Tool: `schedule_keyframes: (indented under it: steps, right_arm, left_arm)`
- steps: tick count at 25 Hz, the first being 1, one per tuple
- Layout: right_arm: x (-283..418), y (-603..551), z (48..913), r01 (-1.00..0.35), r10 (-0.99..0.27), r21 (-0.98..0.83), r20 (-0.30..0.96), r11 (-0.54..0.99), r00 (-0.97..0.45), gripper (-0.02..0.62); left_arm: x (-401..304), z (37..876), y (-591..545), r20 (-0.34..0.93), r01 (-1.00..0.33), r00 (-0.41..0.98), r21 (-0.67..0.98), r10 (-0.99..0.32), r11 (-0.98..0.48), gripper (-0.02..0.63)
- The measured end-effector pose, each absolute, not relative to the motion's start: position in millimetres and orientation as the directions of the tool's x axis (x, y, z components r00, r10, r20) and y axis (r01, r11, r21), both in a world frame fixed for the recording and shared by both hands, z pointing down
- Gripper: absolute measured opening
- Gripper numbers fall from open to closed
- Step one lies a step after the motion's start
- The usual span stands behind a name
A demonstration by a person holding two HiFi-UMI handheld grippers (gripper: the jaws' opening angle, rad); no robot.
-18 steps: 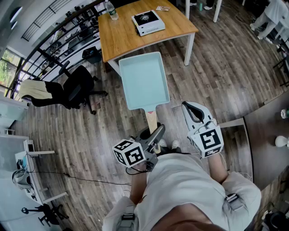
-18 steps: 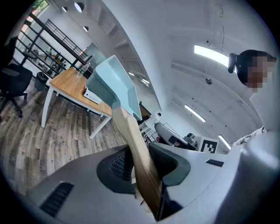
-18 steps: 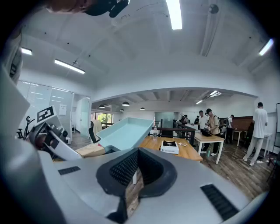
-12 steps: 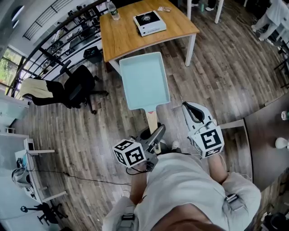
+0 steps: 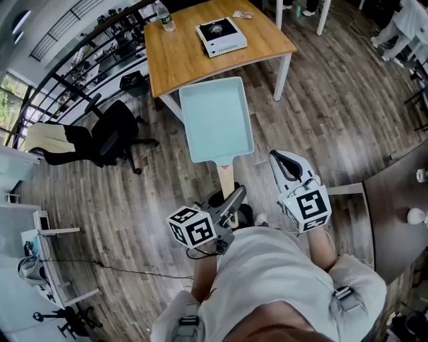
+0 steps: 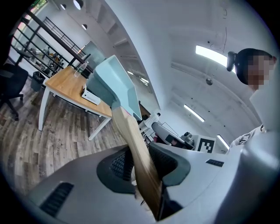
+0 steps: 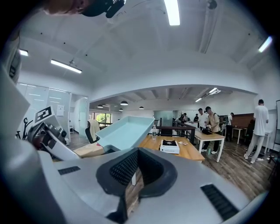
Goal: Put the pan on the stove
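Observation:
A pale teal rectangular pan (image 5: 217, 117) with a wooden handle (image 5: 226, 179) hangs over the wooden floor, its far end near the corner of a wooden table (image 5: 174, 60). My left gripper (image 5: 233, 200) is shut on the handle; in the left gripper view the handle (image 6: 135, 144) runs between the pads (image 6: 120, 164) up to the pan (image 6: 116, 83). A white portable stove (image 5: 221, 37) sits on the table, also seen as stove (image 7: 169, 147) and stove (image 6: 91, 97). My right gripper (image 5: 284, 162) hovers right of the handle, shut and holding nothing (image 7: 135, 168). The pan (image 7: 124, 131) shows at its left.
A black office chair (image 5: 117, 130) with a cream cloth stands left of the table. A water bottle (image 5: 166, 15) is at the table's far edge. Shelving runs along the upper left. A dark desk (image 5: 401, 200) is at the right. People (image 7: 210, 122) stand beyond the table.
The pan has drifted slightly right and forward, held the same way. The table and stove have shifted a little in view. The right gripper keeps its place.

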State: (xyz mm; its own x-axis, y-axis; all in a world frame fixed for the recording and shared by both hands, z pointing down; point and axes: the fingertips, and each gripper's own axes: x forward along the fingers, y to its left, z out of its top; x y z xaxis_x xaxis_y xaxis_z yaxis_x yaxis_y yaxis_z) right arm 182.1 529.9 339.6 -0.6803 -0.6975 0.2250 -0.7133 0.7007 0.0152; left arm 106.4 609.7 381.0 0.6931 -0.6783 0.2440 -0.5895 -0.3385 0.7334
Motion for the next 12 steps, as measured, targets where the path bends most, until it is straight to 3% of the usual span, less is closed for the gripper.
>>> schedule_keyframes:
  steps: [12]
  right_arm:
    - [134,458,342,-0.742,-0.722,0.032,0.262,0.67,-0.641,0.02]
  left_arm:
    - [52,386,534,0.265,-0.581,0.715,0.74,-0.647,-0.339,0.117]
